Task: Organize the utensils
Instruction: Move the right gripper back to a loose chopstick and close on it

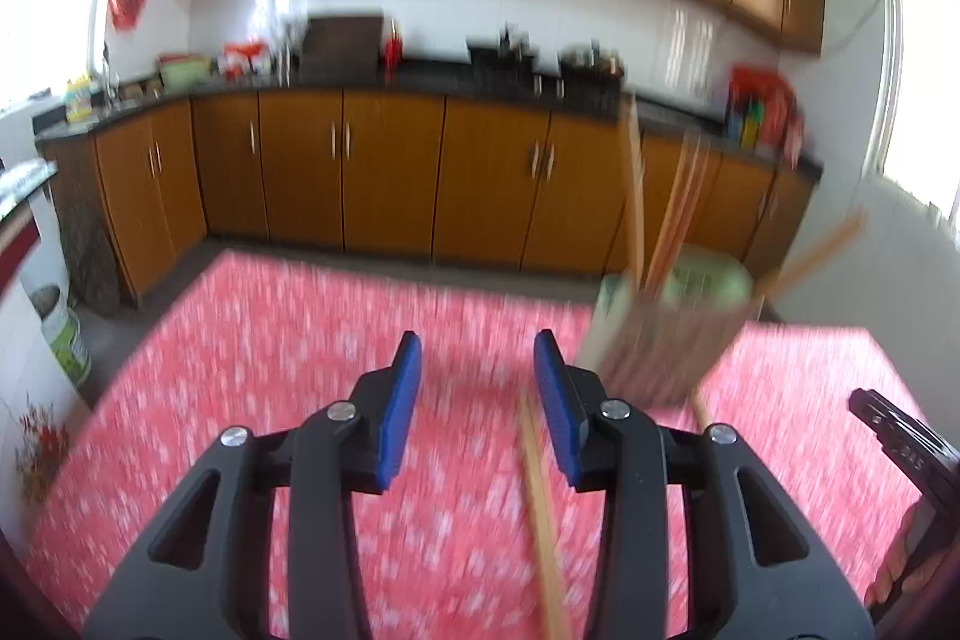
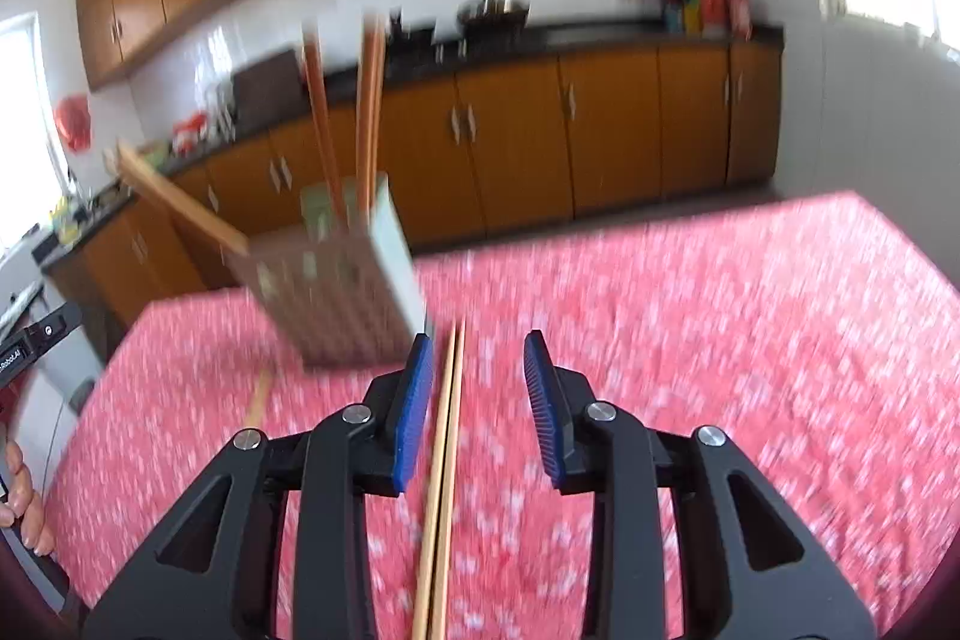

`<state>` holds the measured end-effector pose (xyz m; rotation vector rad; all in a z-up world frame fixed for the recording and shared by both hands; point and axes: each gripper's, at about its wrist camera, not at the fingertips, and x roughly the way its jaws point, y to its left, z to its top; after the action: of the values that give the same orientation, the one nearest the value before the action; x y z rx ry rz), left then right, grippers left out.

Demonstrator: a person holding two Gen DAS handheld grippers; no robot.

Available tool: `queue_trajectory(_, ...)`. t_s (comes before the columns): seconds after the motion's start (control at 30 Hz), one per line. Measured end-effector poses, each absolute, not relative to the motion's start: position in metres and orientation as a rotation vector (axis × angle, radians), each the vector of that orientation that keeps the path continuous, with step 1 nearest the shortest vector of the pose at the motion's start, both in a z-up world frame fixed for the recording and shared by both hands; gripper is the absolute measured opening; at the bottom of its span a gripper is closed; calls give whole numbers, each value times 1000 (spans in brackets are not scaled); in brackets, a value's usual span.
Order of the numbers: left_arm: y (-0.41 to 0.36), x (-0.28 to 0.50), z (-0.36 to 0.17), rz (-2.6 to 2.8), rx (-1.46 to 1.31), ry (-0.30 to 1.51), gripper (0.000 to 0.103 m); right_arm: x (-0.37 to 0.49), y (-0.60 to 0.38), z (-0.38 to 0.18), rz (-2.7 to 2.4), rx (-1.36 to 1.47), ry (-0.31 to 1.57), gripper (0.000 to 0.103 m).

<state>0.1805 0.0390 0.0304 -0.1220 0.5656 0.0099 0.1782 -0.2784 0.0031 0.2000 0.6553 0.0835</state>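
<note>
A slatted brown utensil holder (image 2: pixel 342 292) with a pale green inner cup stands on my red-patterned desk (image 2: pixel 720 340), several wooden chopsticks (image 2: pixel 366 112) leaning out of it. A pair of loose chopsticks (image 2: pixel 444 460) lies flat, side by side, just beside the holder.

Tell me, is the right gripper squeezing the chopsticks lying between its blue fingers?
Apart. In the right wrist view, the right gripper stands open, and red tablecloth shows between the chopsticks and each blue finger.
</note>
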Motion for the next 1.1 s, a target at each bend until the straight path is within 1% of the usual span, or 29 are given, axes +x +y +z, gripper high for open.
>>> queue_trajectory(0.07,41,176,1,-16,-121,643,39,179,-270,-22,113,194,734,30)
queue_trajectory(0.13,38,172,-19,-36,-119,694,39,179,-260,-45,135,179,805,23)
queue_trajectory(0.23,34,167,-37,-65,-117,742,39,180,-245,-67,145,154,863,23)
queue_trajectory(0.4,28,163,-60,-90,-118,792,39,181,-235,-82,145,116,895,19)
queue_trajectory(0.5,23,165,-64,-101,-123,818,39,183,-236,-85,119,99,899,17)
queue_trajectory(0.53,23,165,-67,-108,-125,825,39,184,-238,-88,109,97,907,12)
queue_trajectory(0.57,21,165,-69,-118,-128,831,39,184,-240,-88,96,88,898,10)
queue_trajectory(0.67,17,166,-72,-146,-130,850,38,187,-249,-87,49,75,895,9)
queue_trajectory(0.9,-2,165,-85,-212,-83,898,24,191,-282,-87,-49,157,892,8)
queue_trajectory(1.0,-10,166,-92,-223,-51,917,21,189,-285,-88,-46,152,889,8)
queue_trajectory(1.1,-12,165,-94,-199,-18,915,21,189,-286,-91,-47,142,886,8)
